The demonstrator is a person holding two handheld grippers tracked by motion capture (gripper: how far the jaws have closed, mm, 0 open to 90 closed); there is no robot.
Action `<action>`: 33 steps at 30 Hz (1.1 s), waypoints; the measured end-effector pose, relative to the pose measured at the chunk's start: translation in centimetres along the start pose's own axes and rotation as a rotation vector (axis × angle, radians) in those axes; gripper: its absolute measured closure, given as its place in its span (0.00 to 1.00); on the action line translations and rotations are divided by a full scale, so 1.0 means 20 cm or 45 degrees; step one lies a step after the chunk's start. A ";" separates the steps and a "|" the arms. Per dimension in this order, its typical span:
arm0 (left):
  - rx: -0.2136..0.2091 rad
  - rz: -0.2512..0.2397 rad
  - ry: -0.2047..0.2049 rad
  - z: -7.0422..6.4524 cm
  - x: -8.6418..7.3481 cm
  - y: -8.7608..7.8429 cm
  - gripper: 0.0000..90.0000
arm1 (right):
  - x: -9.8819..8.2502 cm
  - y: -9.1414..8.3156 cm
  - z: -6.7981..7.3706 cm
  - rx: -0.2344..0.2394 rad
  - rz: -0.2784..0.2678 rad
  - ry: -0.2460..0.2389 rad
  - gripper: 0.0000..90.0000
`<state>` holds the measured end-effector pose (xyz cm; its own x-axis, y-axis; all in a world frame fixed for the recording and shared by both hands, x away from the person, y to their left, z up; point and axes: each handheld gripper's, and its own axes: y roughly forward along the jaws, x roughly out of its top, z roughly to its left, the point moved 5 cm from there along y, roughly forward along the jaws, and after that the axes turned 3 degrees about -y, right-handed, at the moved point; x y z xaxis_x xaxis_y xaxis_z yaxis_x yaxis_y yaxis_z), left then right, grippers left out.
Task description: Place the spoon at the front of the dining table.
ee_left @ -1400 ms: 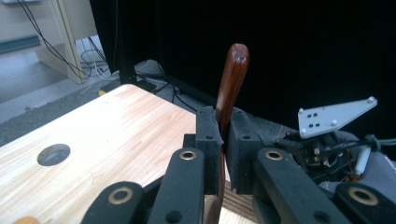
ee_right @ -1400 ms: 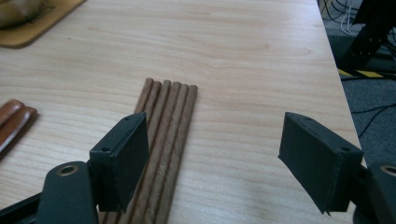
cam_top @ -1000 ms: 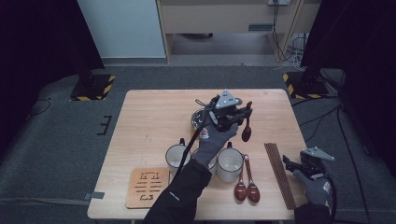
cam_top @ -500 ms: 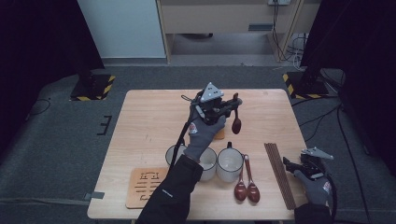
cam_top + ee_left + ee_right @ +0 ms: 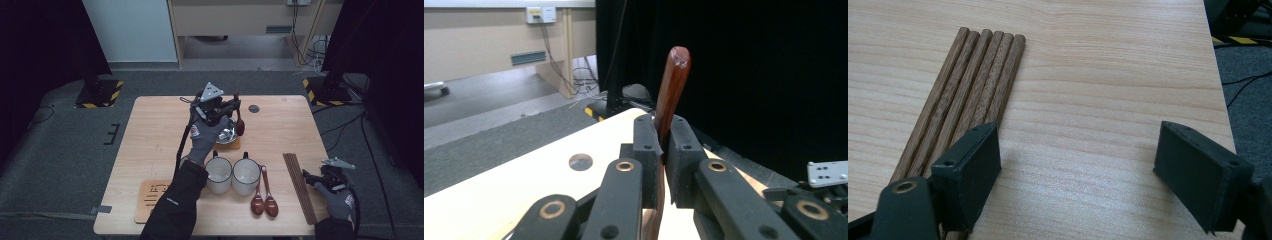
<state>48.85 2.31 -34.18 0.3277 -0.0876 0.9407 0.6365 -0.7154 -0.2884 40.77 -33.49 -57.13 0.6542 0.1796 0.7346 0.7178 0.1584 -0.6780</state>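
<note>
High view: left gripper (image 5: pixel 231 107) at upper centre pinched a wooden spoon (image 5: pixel 239 119), long axis upright, bowl hanging above the metal bowl (image 5: pixel 227 134).
Mugs (image 5: pixel 219 175): below it, nearer this hand.
Right gripper (image 5: pixel 312 179): spread, its jaws had just been opening, nothing between, beside the chopsticks (image 5: pixel 299 185).

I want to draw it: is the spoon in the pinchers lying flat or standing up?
Standing up: the spoon rises from the shut left gripper.

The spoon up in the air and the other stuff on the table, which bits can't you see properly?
- Spoon: in the left gripper view the left hand-held gripper, shut on it, hides the handle's middle; the bowl is cut off below.
- Wooden trivet: in the high view the sleeve covers its right part.
- Sticks: in the right gripper view a jaw covers their near ends.
- Shiny object: too small to identify in the high view.
</note>
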 end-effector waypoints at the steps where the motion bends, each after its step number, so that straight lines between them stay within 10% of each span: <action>1: 0.014 0.002 -0.009 0.03 0.00 -0.01 0.93 | 0.00 0.00 0.00 -0.005 0.001 -0.003 0.18; 28: 0.120 0.001 -0.060 0.27 -0.06 -0.01 0.93 | 0.00 0.01 -0.02 -0.010 0.017 -0.001 0.11; 33: 0.135 0.000 -0.077 0.32 -0.06 0.00 0.93 | 0.00 0.02 -0.05 -0.098 0.051 0.087 0.03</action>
<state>52.90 6.73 -36.54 0.3671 -0.0431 0.9292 0.7060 -0.6375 -0.3085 41.39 -34.47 -57.42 0.6954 0.1170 0.7090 0.7054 0.0773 -0.7046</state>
